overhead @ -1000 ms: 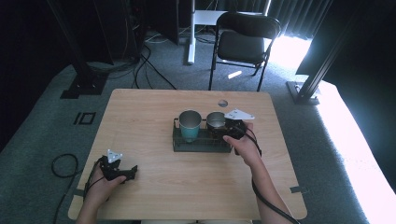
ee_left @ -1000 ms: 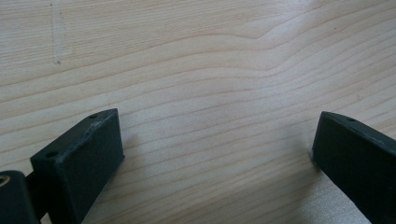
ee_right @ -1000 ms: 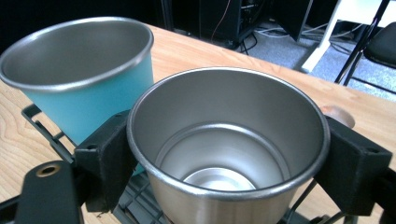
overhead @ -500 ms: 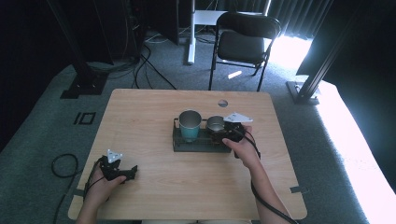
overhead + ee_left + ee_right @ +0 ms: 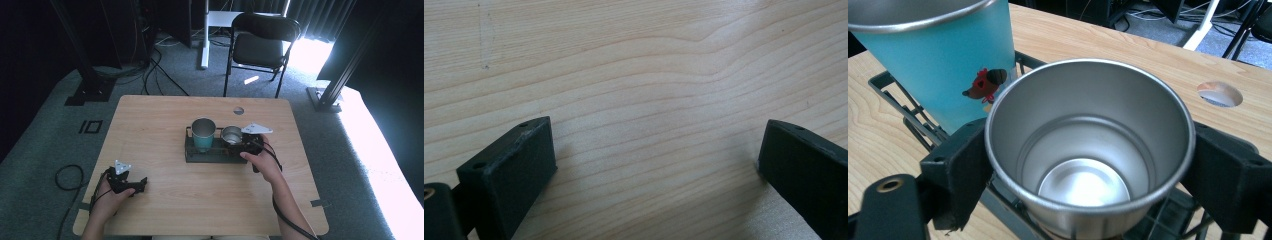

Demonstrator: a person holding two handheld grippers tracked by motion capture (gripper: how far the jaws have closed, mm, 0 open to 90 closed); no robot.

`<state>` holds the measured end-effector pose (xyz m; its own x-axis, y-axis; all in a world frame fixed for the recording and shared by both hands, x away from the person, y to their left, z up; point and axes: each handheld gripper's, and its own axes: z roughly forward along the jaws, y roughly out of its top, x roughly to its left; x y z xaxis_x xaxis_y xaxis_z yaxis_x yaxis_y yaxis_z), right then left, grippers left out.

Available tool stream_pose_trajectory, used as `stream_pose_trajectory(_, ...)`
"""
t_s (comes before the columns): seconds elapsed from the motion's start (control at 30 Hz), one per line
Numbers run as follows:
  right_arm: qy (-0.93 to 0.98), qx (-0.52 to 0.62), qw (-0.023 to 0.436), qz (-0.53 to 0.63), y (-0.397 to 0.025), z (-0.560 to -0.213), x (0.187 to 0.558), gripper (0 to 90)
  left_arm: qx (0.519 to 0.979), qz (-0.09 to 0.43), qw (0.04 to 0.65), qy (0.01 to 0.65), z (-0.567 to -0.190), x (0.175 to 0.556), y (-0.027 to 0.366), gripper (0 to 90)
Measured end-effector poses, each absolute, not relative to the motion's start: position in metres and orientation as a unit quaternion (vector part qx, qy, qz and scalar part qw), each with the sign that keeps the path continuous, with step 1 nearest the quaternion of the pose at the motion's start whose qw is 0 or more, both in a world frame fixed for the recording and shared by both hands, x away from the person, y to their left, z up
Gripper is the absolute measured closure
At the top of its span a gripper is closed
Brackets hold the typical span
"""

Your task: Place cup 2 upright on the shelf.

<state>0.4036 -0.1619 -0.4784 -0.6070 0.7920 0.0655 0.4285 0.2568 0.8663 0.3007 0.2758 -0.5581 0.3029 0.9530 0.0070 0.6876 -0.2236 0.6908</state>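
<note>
A bare steel cup (image 5: 231,134) (image 5: 1088,150) stands upright at the right end of a black wire rack (image 5: 200,155) (image 5: 893,85) in the middle of the table. My right gripper (image 5: 239,140) (image 5: 1088,170) is shut on it, one jaw pressed to each side of its wall. Beside it in the rack stands a teal cup (image 5: 203,134) (image 5: 943,65) with a small red sticker. My left gripper (image 5: 140,184) (image 5: 654,160) lies on the wood near the front left corner, open, with only bare table between its jaws.
The wooden table (image 5: 150,125) has a round cable hole (image 5: 238,110) (image 5: 1219,94) behind the rack. A black folding chair (image 5: 262,45) stands on the floor beyond the far edge. Cables and stand legs lie on the carpet at the left.
My right gripper has shifted slightly toward me and down with the steel cup, settling it by the teal cup in the rack. The left gripper has not moved.
</note>
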Motion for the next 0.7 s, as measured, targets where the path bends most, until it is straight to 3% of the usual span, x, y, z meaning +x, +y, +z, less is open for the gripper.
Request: stream_pose_trajectory(0.7, 0.771, 0.392, 0.210, 0.457, -0.189, -0.476, 0.383, 11.9, 0.750, 0.222, 0.298, 0.547, -0.558, 0.301, 0.276, 2.8)
